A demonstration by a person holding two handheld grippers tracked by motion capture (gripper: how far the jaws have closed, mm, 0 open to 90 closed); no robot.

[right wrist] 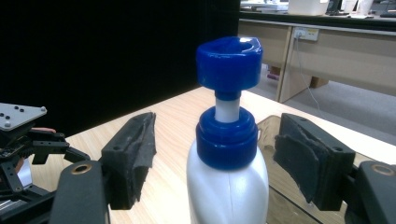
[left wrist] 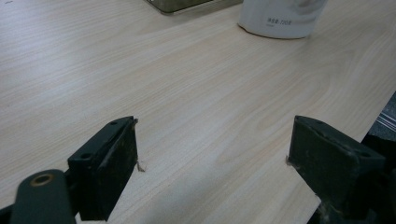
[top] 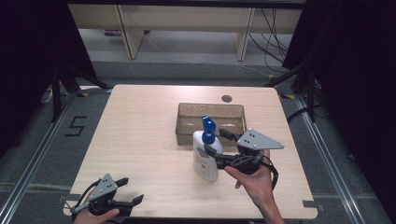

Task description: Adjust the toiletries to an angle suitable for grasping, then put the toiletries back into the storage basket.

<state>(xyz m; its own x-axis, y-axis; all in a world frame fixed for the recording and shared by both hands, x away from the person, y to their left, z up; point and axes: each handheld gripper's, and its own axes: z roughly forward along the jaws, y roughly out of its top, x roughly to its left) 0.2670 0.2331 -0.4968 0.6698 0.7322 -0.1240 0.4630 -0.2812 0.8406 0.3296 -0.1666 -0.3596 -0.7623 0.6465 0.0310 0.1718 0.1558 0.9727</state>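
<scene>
A white pump bottle [top: 205,156] with a blue pump head [top: 208,125] stands upright on the pale wood counter [top: 140,140], just in front of a clear, brownish plastic bin [top: 211,122] that sits toward the far right part of the counter; bottle and bin look close together, though whether they touch cannot be told from the high view. The right hand-held gripper [top: 215,142] comes at the bottle from its right side, held level in the person's right hand [top: 254,179], a grey three-cornered plate on its top; its two black jaws stand on either side of the bottle's neck. In the right gripper view the blue collar [right wrist: 227,140] and the white shoulder of the bottle [right wrist: 228,186] sit between the worn pads [right wrist: 140,144], with a gap showing on each side, so the jaws are released and not pressing on the bottle. The left hand-held gripper [top: 131,190] rests low at the near left corner of the counter in the person's left hand [top: 95,215], well apart from the bottle; in the left gripper view its jaws stand wide apart with only bare wood grain between them, released and grasping nothing; the base of the white bottle [left wrist: 282,18] shows at the top of that view, with a corner of the bin [left wrist: 187,4] beside it.
</scene>
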